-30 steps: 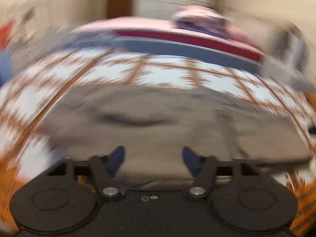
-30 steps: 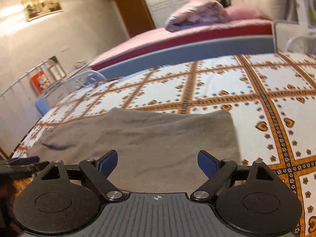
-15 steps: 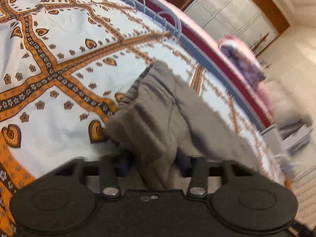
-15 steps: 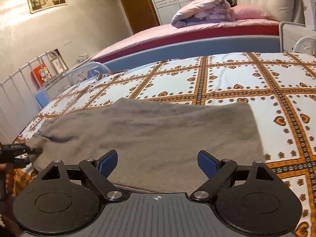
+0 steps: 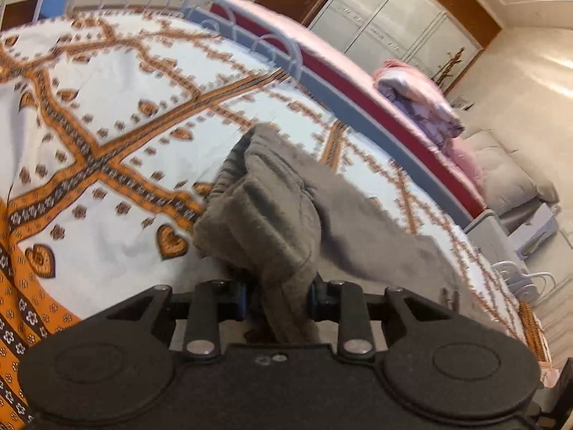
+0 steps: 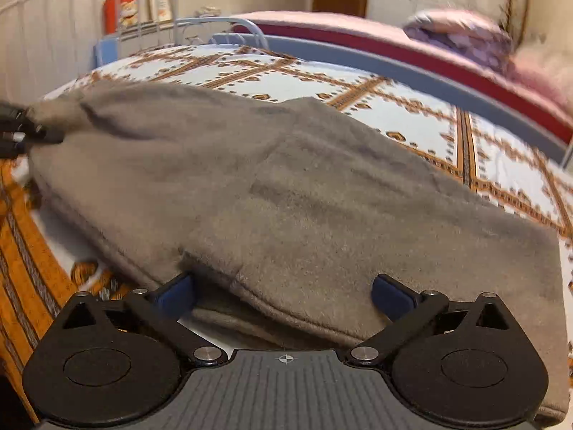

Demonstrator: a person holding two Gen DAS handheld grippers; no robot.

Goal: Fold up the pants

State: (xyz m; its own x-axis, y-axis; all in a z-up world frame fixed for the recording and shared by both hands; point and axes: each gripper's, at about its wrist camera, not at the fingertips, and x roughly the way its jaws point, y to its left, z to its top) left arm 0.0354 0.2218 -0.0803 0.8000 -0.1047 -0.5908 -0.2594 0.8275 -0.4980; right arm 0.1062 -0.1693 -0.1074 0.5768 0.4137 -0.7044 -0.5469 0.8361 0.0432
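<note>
Having just pinched the pants (image 5: 272, 215), the left claw (image 5: 277, 295) is lifting them off the bed (image 5: 107, 114) to fold, while the right claw (image 6: 283, 292) is nearing, spread.

Left gripper (image 5: 277, 295) fingertips buried in bunched pants (image 5: 272, 215), pants hem cut off at 4 o'clock in right view, bedding (image 6: 465, 36) at 1 o'clock blurred

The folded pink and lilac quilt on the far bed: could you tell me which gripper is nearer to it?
Right. The right gripper sits at the quilt's end; the left gripper clamps the opposite end.
</note>
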